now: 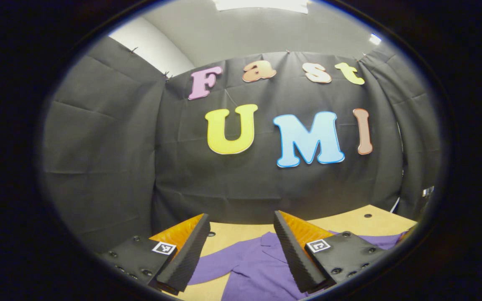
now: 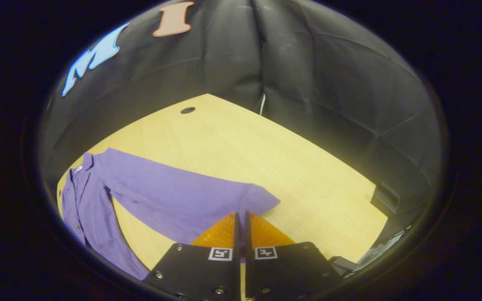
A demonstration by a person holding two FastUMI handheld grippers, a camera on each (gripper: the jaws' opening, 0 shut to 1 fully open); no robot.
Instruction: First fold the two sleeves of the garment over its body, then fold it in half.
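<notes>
We are pinching the purple cloth shirt's sleeve point(image 2: 191, 196).
Our right gripper point(image 2: 241, 221) is squeezing its cuff; our left gripper point(image 1: 241, 234) is hanging wide open, holding nothing.

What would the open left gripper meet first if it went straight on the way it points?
Probably the black cloth wall: the left gripper aims over the purple shirt and table; depth is unclear.
</notes>
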